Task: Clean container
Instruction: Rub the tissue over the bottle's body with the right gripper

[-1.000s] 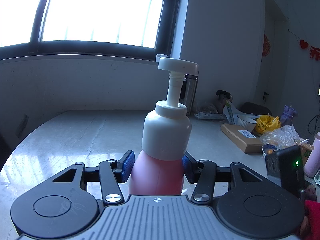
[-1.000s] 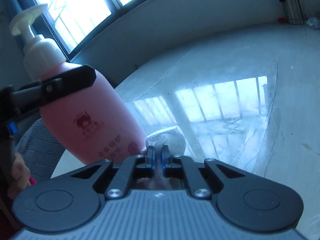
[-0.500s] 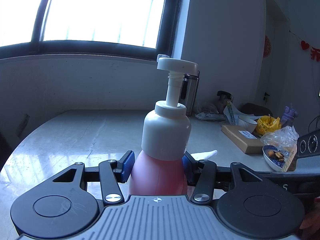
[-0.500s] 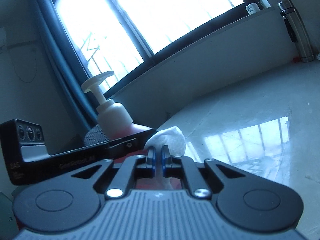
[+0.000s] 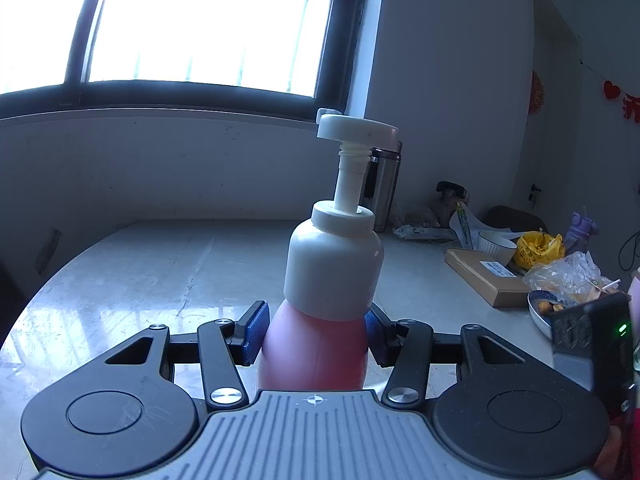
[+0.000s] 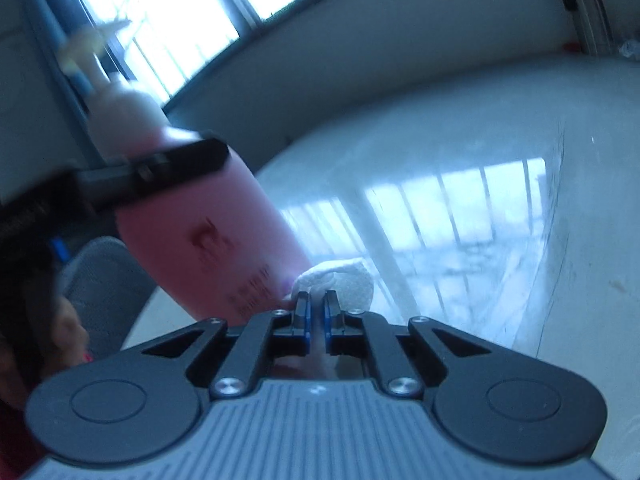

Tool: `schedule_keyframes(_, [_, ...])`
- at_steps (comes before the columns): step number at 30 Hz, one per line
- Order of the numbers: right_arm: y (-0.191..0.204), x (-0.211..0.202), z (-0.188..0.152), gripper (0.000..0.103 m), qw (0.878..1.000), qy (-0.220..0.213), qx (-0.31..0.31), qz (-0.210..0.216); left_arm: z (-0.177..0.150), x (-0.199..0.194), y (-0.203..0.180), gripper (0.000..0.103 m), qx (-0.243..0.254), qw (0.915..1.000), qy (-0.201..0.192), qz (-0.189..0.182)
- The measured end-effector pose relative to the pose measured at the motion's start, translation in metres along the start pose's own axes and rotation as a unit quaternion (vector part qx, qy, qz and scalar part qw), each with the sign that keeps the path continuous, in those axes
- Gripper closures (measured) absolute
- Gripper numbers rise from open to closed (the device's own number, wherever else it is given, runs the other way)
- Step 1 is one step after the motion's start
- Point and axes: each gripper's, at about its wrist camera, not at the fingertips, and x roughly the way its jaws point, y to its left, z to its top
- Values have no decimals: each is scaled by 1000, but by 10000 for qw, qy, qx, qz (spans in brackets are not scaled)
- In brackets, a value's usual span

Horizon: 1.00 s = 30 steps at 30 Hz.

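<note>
Left wrist view: left gripper [image 5: 314, 334] fingers pinch pink plastic pump bottle [image 5: 320, 320] at 12 o'clock, steadying it above grey counter [image 5: 160, 272]. Right gripper [image 6: 316, 312] fingers pinch white wipe [image 6: 344, 280] against bottle's lower side for scrubbing.

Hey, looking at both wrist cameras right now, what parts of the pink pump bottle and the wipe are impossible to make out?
- Pump bottle base: left wrist view, hidden behind the left gripper body.
- Bottle label: right wrist view, motion blur makes the print unreadable.
- Pump head: right wrist view, smeared against the bright window.
- White wipe: right wrist view, lower part hidden between the right gripper fingers; contact with the bottle unclear.
</note>
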Motion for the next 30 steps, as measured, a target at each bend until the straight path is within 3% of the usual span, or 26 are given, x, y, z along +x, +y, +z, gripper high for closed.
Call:
schedule_keyframes(4, [5, -9, -3, 95, 9998, -165, -53, 51, 0, 0, 0, 50, 9, 10000, 5, -1])
schedule_keyframes(11, [17, -50, -5, 96, 9900, -1167, -210, 771, 1, 0, 0, 50, 17, 10000, 11, 29])
schedule_keyframes(15, [25, -59, -8, 96, 9855, -1386, -373, 904, 1, 1, 1, 50, 10, 10000, 13, 27])
schedule_keyframes(22, [18, -50, -11, 96, 9905, -1123, -312, 726, 1, 1, 2, 49, 2, 10000, 15, 37])
schedule_keyframes(30, [12, -13, -16, 95, 9993, -202, -223, 235, 0, 1, 4, 49, -15, 10000, 19, 81])
